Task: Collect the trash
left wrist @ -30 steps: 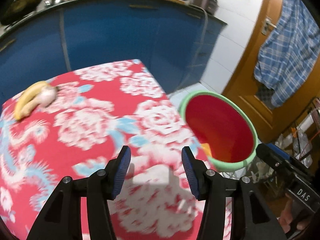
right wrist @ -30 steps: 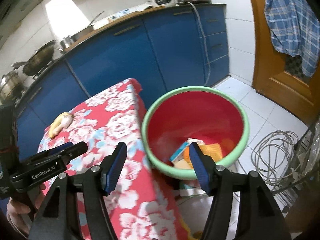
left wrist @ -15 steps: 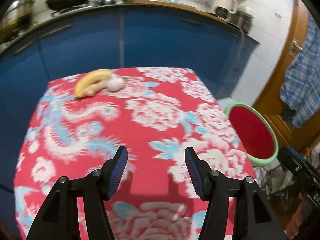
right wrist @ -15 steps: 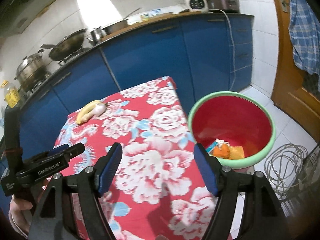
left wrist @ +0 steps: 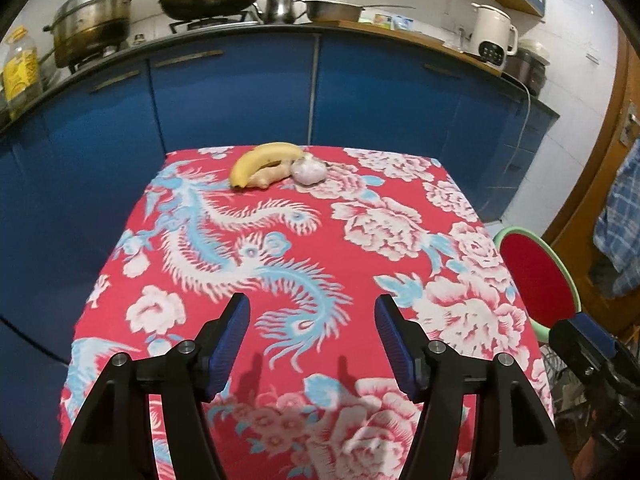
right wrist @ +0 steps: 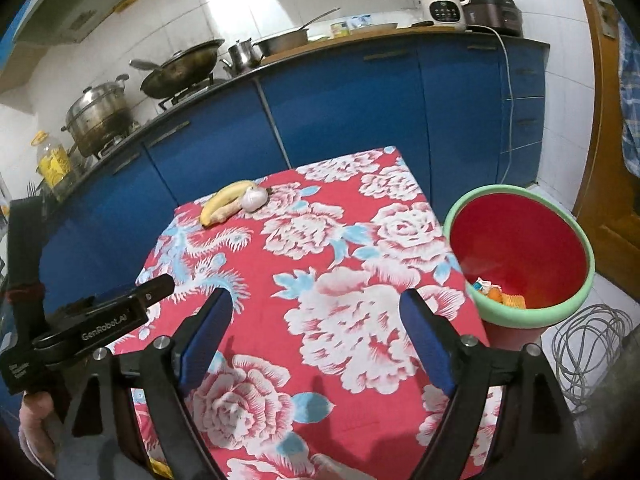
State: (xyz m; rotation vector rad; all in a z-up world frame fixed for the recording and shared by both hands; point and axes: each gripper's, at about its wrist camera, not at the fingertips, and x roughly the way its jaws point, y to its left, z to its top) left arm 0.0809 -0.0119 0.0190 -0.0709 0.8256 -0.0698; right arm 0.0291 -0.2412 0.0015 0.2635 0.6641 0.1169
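Curved yellow banana point(left wrist: 264, 160) touching knobbly ginger point(left wrist: 271, 175) and papery garlic bulb point(left wrist: 307, 171) at twelve o'clock on floral tablecloth point(left wrist: 304, 248), round green-rimmed red bin point(right wrist: 520, 256) at three o'clock, left gripper point(left wrist: 312, 336) and right gripper point(right wrist: 316, 328) spread, empty, level above cloth

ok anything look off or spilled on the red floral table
Nothing is spilled or damaged. A yellow banana, a knobbly ginger piece and a pale garlic bulb sit bunched at the far edge of the red floral tablecloth, looking intact.
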